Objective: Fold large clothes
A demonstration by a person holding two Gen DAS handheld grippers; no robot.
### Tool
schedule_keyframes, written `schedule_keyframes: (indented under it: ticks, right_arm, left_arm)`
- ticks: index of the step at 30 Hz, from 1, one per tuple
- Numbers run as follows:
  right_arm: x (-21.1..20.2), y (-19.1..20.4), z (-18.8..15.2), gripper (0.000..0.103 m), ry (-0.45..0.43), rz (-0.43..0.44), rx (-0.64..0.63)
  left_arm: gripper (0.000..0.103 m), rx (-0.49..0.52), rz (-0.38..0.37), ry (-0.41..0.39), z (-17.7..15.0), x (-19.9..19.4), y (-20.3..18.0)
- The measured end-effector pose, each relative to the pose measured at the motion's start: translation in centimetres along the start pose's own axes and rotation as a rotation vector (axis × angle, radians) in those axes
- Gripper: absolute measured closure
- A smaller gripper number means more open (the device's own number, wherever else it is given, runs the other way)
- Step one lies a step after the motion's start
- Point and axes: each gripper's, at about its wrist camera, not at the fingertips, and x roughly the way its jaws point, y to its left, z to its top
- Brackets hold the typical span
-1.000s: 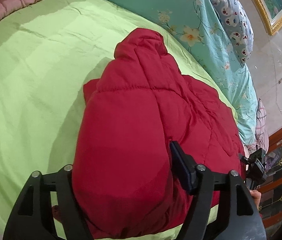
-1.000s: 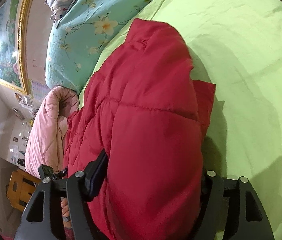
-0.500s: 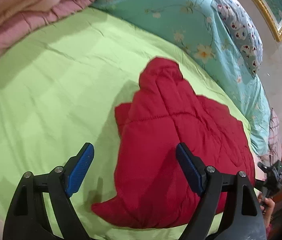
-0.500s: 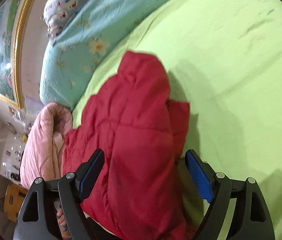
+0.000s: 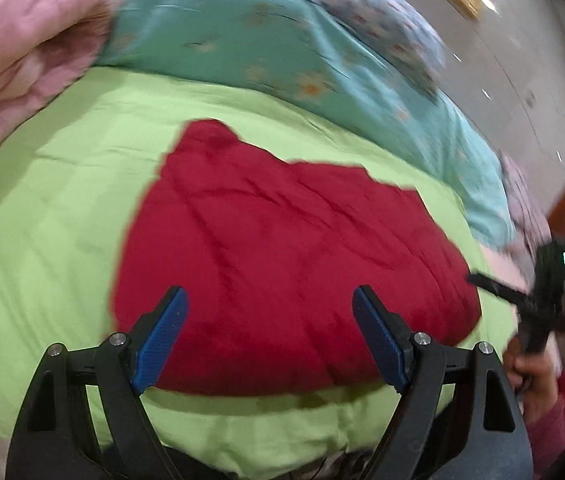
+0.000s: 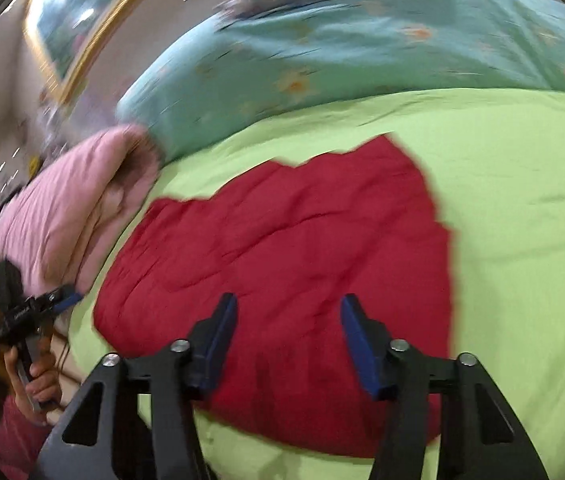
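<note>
Both grippers released red jacket (image 5: 290, 256); fingers (image 5: 160, 334) spread.

Both grippers, left (image 5: 270, 336) and right (image 6: 288, 344), released the red jacket (image 5: 282, 264), opened and pulled back; jacket dropped folded near the bed's (image 5: 42, 216) front edge.
</note>
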Motion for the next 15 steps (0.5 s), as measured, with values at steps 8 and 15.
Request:
schedule_keyframes:
  ticks: [8, 15]
  right_arm:
    - [5.5, 6.7, -0.1, 0.05, 0.099, 0.063, -0.206]
    - [10.2, 6.3, 2.4, 0.053, 0.177, -0.06, -0.243]
  left_arm:
    - [0.019, 0.012, 0.072, 0.057, -2.3, 4.3, -1.3]
    - [0.018, 0.054, 0.113, 0.063, -1.5, 7.6, -1.1]
